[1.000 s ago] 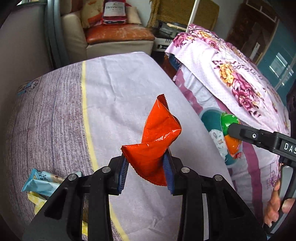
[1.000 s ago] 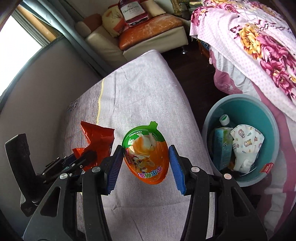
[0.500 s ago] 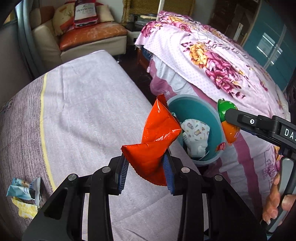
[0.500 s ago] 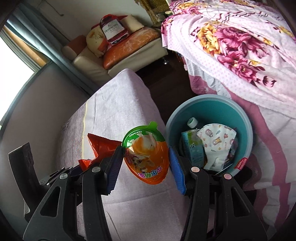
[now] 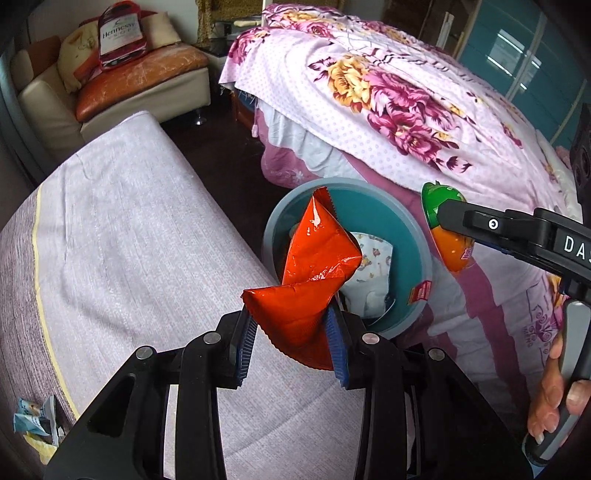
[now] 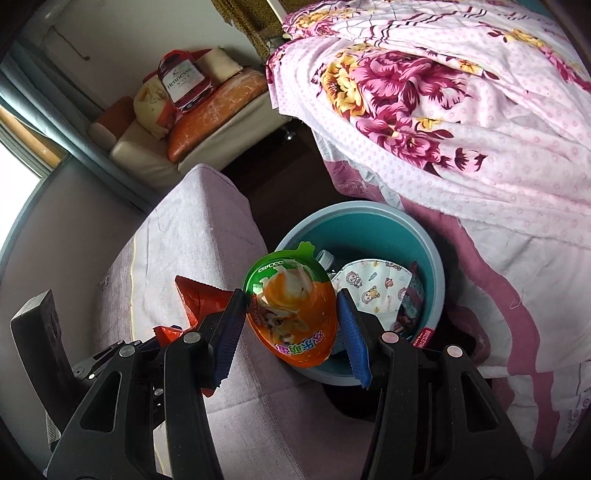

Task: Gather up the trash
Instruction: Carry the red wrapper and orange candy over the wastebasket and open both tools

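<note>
Left gripper point(image 5: 291, 341): blue-padded jaws clamped on the lower fold of a crumpled red foil wrapper point(image 5: 314, 266); the wrapper's serrated upper end rises in front of the bin's mouth in the left wrist view; the gripper hangs over the edge of the lilac-covered bench point(image 5: 129, 240) nearest the bin.

Right gripper point(image 6: 291, 328): blue pads pressed on both sides of an orange egg-shaped packet point(image 6: 291, 310) with a green top and a cartoon print; jaws at a middling width, filled by the packet; held above the near rim of the bin, partly over the bench edge; a person's hand point(image 5: 554, 398) on the handle shows at the right border of the left wrist view.

Teal bin point(image 6: 369, 225): round, on the dark floor between the bench and the bed; contents visible: a white face mask point(image 6: 369, 288) with printed cartoon figures, a white bottle cap point(image 6: 325, 256), a small red-labelled wrapper point(image 6: 424, 336) leaning on the inner wall by the rim.

Remaining trash: pale blue and yellow wrappers point(image 5: 35, 421) at the left edge of the bench, well apart from both grippers.

Surroundings: bed with a pink floral blanket point(image 5: 388, 96) hanging down just beside the bin; cream sofa point(image 5: 110, 96) beyond the far end of the bench, bearing an orange cushion and a red bottle-printed bag point(image 5: 120, 35).
</note>
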### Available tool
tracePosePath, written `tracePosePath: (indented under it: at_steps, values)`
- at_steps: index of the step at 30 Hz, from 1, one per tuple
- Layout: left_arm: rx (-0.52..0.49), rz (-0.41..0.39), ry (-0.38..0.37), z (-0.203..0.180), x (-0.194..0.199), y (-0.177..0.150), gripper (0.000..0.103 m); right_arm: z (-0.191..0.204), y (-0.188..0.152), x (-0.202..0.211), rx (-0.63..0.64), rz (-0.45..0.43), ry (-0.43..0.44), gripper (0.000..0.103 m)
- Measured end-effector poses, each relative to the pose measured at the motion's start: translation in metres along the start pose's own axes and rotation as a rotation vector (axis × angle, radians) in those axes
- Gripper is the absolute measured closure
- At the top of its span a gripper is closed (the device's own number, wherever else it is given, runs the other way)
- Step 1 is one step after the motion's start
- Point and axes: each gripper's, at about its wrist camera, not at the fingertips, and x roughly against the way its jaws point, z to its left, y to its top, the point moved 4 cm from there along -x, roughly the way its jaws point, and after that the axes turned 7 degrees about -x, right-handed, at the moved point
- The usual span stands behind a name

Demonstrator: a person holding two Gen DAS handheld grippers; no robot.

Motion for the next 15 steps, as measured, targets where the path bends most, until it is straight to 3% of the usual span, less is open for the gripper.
tracePosePath:
  at_steps: [15]
  values:
    - [0.004, 0.047, -0.092, -0.015, -0.041, 0.009, 0.066, -0.016, 0.01, -0.014, -0.01, 0.028, -0.093, 0.055]
